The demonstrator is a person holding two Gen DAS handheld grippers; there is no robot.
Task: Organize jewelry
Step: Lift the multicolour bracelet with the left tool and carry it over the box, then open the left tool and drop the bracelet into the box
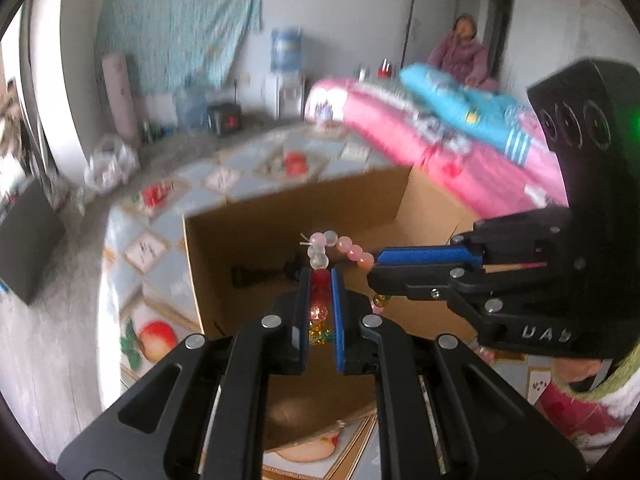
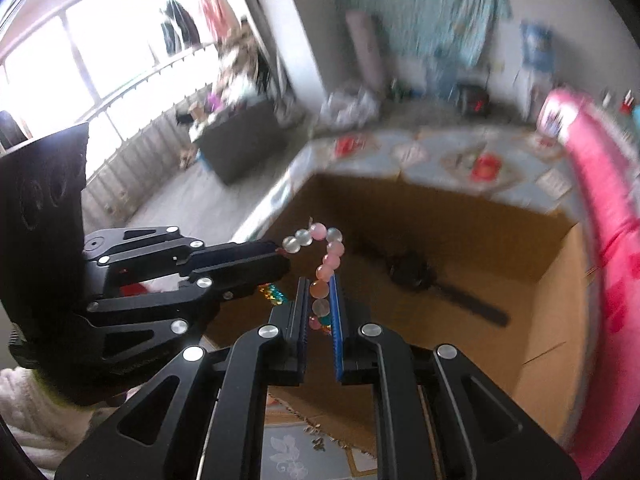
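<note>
Hanging between two grips, the beaded bracelet of pink, frosted-clear, red and multicoloured beads arcs in mid-frame above the open brown cardboard box. The left gripper is clenched on its red-and-frosted end; the right gripper, entering from the right of the frame, is clamped on its pink end.

Risks, as judged:
- Both grips sit on round, smooth beads, so one could squirt out of the pads, leaving the strand swinging from the other grip.
- Drawing the two hands apart could overstretch or snap the cord and scatter beads across the fruit-patterned tablecloth.
- Releasing one side first could let the strand drop outside the box wall.

View differences:
- Right wrist view shows pink and frosted beads seated between its own pads, plus a long black object on the box floor, clearer here.
- Left wrist view shows the red and yellow beads lower in its jaws, a seated person at upper right, and pink and blue bedding.
</note>
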